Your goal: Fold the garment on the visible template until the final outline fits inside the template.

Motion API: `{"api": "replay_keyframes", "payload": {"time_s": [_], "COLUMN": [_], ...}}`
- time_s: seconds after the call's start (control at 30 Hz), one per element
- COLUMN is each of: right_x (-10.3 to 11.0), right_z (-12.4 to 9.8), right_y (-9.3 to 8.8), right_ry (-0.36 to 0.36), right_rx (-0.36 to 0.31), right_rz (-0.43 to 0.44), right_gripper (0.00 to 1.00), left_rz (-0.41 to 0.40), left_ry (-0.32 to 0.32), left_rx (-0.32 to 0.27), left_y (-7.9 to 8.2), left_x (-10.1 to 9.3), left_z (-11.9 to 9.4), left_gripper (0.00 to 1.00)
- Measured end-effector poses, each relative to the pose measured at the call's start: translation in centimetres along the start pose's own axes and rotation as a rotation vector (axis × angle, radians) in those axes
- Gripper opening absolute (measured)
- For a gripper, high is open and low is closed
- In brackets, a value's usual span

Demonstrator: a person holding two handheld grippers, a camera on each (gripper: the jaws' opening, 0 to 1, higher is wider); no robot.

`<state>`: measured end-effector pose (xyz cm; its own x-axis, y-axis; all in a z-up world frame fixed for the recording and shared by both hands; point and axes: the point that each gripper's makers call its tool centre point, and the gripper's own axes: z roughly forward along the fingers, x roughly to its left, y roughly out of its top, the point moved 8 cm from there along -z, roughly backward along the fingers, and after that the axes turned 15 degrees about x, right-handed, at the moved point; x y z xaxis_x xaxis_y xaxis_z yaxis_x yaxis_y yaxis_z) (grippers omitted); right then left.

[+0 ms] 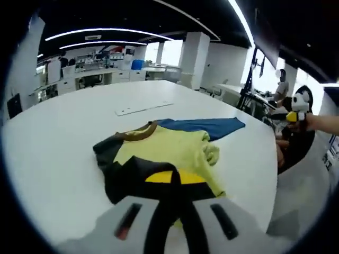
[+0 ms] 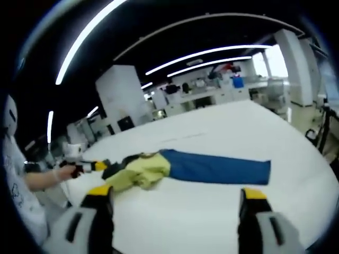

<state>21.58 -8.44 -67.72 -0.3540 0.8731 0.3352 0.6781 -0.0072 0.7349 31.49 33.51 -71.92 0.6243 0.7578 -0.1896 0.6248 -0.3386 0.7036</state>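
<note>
The room is a large open office with a dark ceiling [image 1: 159, 16] and long curved light strips [image 2: 201, 53]. White pillars [image 1: 193, 58] stand behind the white counter [image 1: 63, 137]. Desks with equipment [image 1: 95, 74] line the far wall, and bright windows [image 1: 170, 52] are behind them.

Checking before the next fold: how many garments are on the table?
1: a yellow, black and blue garment lying partly bunched near the white table's edge, its blue part stretched flat. The left gripper is closed on its black hem; anything beneath would be hidden.
</note>
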Motion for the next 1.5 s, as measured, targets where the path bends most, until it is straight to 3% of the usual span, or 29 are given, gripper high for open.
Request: {"api": "replay_keyframes", "payload": {"time_s": [0.1,0.23,0.47,0.7,0.9,1.17,1.3,1.4,1.5], "right_x": [0.3,0.2,0.1,0.7,1.0,0.7,0.6,0.7,0.8], "right_z": [-0.2,-0.5,-0.7,0.0,0.4,0.2,0.1,0.0,-0.2], "right_y": [-0.3,-0.9,-1.1,-1.3,-1.5,-1.6,-1.6,-1.7,-1.7], "right_ry": [-0.003,-0.011,-0.017,0.001,0.019,0.013,0.012,0.014,0.008], "right_rx": [-0.002,0.003,-0.006,-0.002,0.009,0.006,0.003,0.004,0.030], "right_rz": [0.006,0.010,0.024,0.031,0.026,0.034,0.036,0.033,0.001], "right_gripper": [1.00,1.00,1.00,1.00,1.00,1.00,1.00,1.00,1.00], "left_rz": [-0.004,-0.008,0.005,0.023,-0.073,-0.149,-0.183,-0.210,-0.287], "left_ry": [-0.014,-0.041,-0.054,0.012,0.053,0.004,-0.044,-0.066,-0.098], "left_rx": [0.016,0.039,0.041,-0.008,-0.021,-0.015,0.023,0.058,0.077], "left_y": [-0.1,-0.4,-0.7,-0.6,-0.8,-2.0,-2.5,-3.1,-3.4], "left_x": [0.0,-0.3,-0.3,0.8,3.0,3.8,3.6,4.1,4.2], "left_z": [2.0,3.1,3.0,1.8,0.8,0.7,1.3,1.9,2.1], "left_gripper": [0.00,0.00,0.00,0.36,0.68,0.78,0.81,0.79,0.73]}}
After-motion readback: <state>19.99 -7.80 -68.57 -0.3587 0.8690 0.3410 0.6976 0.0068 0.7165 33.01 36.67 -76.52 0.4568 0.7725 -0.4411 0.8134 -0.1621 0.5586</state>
